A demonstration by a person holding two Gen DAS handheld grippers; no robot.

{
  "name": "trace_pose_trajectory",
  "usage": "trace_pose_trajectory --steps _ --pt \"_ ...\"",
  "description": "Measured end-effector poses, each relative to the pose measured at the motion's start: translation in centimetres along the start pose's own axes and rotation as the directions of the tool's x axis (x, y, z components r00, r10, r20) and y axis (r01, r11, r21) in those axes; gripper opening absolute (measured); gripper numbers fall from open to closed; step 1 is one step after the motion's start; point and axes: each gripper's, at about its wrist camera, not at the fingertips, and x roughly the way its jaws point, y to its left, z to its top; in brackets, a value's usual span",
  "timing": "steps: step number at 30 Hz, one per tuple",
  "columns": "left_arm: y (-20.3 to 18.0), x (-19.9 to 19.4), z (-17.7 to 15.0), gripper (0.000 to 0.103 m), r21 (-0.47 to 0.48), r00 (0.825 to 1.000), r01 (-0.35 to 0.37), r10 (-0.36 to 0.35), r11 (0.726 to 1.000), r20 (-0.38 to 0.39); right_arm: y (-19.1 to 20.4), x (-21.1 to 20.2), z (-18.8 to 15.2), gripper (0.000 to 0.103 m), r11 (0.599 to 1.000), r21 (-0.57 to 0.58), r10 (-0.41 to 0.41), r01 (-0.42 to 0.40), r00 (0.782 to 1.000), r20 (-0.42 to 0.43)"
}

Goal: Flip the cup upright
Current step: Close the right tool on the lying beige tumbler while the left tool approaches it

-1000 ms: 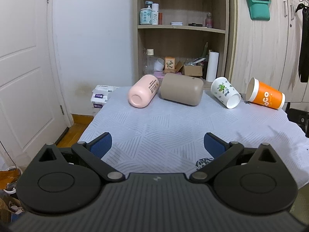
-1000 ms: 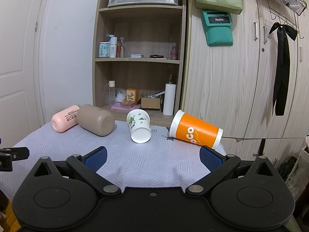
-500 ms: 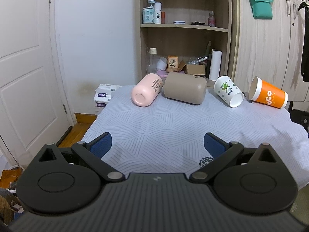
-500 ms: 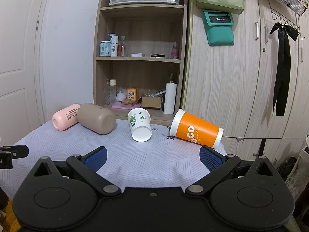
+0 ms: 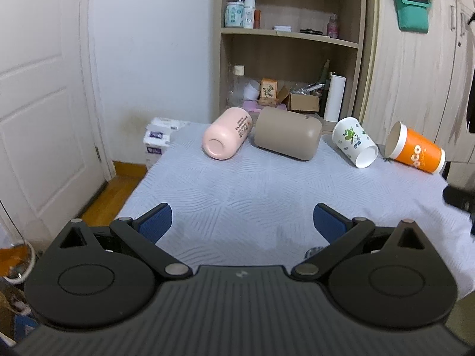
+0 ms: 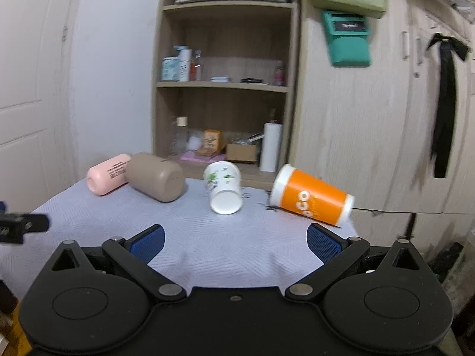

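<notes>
Several cups lie on their sides along the far edge of the cloth-covered table [image 5: 267, 195]: a pink cup [image 5: 227, 137], a tan cup [image 5: 288, 137], a white floral paper cup [image 5: 354, 141] and an orange paper cup [image 5: 415, 152]. The same cups show in the right wrist view: pink [image 6: 108, 174], tan [image 6: 154, 176], white [image 6: 224, 187], orange [image 6: 311, 198]. My left gripper [image 5: 242, 222] is open and empty over the near part of the table. My right gripper [image 6: 234, 238] is open and empty, short of the white and orange cups.
A wooden shelf unit [image 5: 292, 44] with bottles and boxes stands behind the table. A wardrobe [image 6: 371, 118] stands at the right, a white door [image 5: 38, 89] at the left. Tissue packs [image 5: 156, 139] sit by the table's far left corner.
Both views have shifted and the cups look a little nearer and lower; the right view is blurred by motion. The cups have not moved. Both grippers stay open.
</notes>
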Motion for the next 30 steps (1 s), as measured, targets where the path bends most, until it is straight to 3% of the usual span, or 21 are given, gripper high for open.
trace_pose_trajectory --steps 4,8,15,20,28,30 --pt "0.1 1.2 2.4 0.103 -0.055 0.997 0.066 -0.068 0.996 -0.026 -0.5 0.5 2.2 0.103 0.988 -0.008 0.152 -0.152 0.988 -0.006" --pt "0.2 2.6 4.5 0.103 -0.107 0.995 0.088 -0.091 0.990 -0.026 -0.8 2.7 5.1 0.103 0.936 -0.051 0.344 -0.347 0.937 -0.055" --pt "0.7 7.5 6.2 0.103 -0.240 0.985 0.148 -0.165 0.959 -0.050 1.4 10.1 7.4 0.102 0.860 -0.173 0.465 -0.479 0.877 -0.120" --pt "1.5 11.7 5.2 0.103 -0.387 0.966 0.202 -0.248 0.900 -0.073 4.0 14.9 7.8 0.102 0.794 -0.331 0.476 -0.510 0.860 -0.183" --pt "3.4 16.1 4.9 0.102 -0.549 0.964 0.189 -0.259 0.814 -0.053 7.2 20.3 8.2 0.101 0.643 -0.576 0.432 -0.505 0.860 -0.271" --pt "3.7 16.8 4.8 0.102 -0.576 0.964 0.188 -0.263 0.795 -0.048 7.6 21.3 8.2 0.101 0.629 -0.589 0.414 -0.507 0.860 -0.298"
